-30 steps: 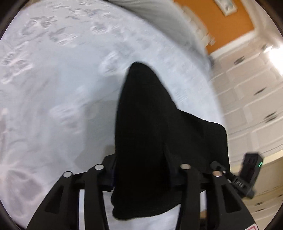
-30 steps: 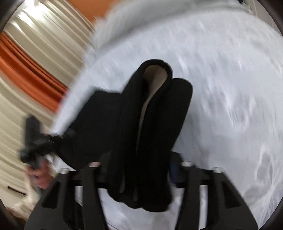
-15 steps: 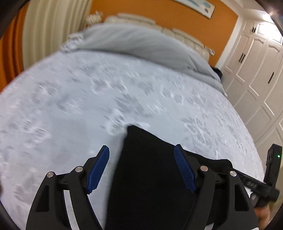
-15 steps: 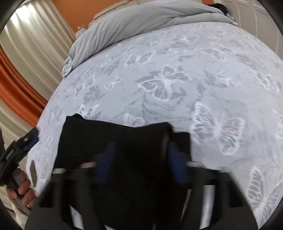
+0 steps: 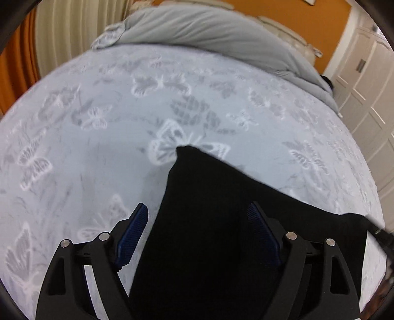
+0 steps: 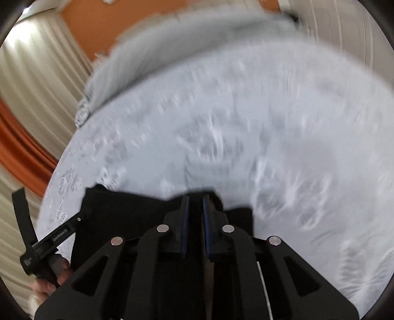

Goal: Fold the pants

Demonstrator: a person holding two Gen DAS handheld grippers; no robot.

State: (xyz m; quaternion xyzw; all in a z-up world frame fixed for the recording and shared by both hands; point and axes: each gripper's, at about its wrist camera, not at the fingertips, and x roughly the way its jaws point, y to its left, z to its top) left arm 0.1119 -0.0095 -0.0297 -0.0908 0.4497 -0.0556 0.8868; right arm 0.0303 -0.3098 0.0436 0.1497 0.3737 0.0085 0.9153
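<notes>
The black pants (image 5: 221, 221) lie folded flat on the butterfly-patterned bed cover (image 5: 98, 147), near its front edge. My left gripper (image 5: 198, 219) is open, its blue pads apart on either side of the pants' left part, holding nothing. In the right wrist view the pants (image 6: 128, 214) lie under and in front of my right gripper (image 6: 195, 206), whose blue pads stand close together with a narrow gap; this view is motion-blurred and no cloth shows between the pads. The left gripper's handle (image 6: 49, 241) and the hand holding it show at lower left.
A grey duvet (image 5: 209, 32) is bunched at the head of the bed. White wardrobe doors (image 5: 369, 98) stand at the right, and cream and orange curtains (image 6: 32, 110) hang at the left. An orange wall (image 6: 110, 22) is behind the bed.
Both grippers held the hanging pants a second ago. The pants now lie flat on the bed, the left gripper has opened and let go, and the right gripper's pads have closed together above the cloth.
</notes>
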